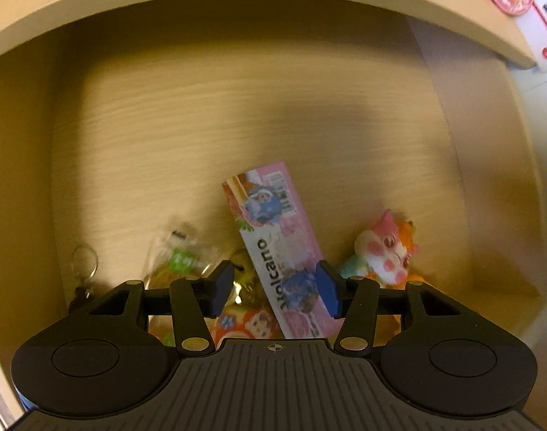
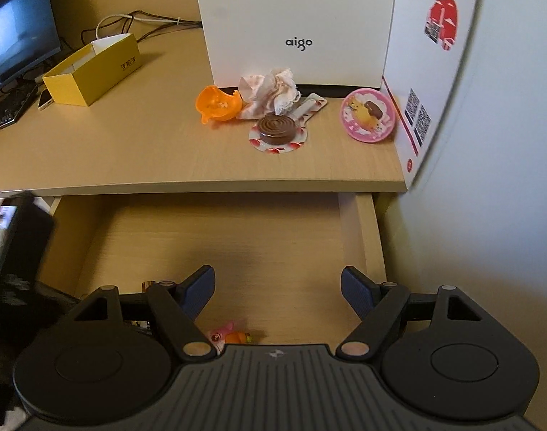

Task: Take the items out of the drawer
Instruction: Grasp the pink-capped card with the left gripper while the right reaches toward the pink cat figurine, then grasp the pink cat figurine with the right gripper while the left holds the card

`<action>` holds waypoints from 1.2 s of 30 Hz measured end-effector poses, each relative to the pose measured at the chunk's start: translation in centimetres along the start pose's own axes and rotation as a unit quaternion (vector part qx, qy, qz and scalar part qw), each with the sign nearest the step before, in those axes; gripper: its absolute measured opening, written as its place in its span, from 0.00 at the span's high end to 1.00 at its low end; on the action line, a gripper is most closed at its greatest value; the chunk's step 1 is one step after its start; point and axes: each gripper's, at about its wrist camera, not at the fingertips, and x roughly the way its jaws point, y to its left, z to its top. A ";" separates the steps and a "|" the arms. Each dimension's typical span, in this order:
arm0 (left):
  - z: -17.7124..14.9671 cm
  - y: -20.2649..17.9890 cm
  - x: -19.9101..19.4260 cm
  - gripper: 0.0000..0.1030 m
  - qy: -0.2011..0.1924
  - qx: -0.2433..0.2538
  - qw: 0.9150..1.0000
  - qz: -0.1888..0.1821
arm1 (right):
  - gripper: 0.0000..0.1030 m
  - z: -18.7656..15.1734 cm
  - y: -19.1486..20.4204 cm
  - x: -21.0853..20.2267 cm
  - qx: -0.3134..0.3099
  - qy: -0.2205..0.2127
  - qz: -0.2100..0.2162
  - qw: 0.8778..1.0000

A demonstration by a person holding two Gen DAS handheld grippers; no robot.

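A: Drawer is seen pulled out under the bench. Contents are grouped at its near end, below the left claw: a pink "Volcano" packet lies between the blue pads, a pink-and-orange plush toy is just right of the right pad, a clear wrapped item with a green label and a key ring are off to the left, and a printed orange pack is partly hidden under the claw.

B: State of the left claw?

A: Jaws are held apart. The packet is straddled, but the pads are not judged to be pressing on it; contact on the right pad cannot be ruled out.

B: Right claw?

A: Held apart, with nothing between the pads; bare drawer floor is seen through the gap. The plush toy is glimpsed just beneath its body.

B: Progress?

A: Partly done, by judgement. On the bench ahead of the right claw are noted an orange toy, a crumpled cloth, a brown spiral lolly and a pink round disc, probably already removed. At least five items remain. The packet is judged next.
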 end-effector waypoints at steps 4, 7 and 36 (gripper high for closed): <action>0.5 -2.0 0.8 0.39 -0.004 0.033 0.999 0.001 | 0.24 -0.1 -0.4 0.0 -0.001 0.000 -0.004 1.000; 0.3 -3.4 1.3 0.34 -0.011 0.076 0.997 0.014 | 0.24 -0.1 -0.7 0.1 0.001 0.000 -0.007 1.000; -5.2 5.8 -9.9 0.74 -0.145 0.061 0.985 -0.064 | 0.24 -1.2 2.4 12.4 0.037 0.240 0.036 0.969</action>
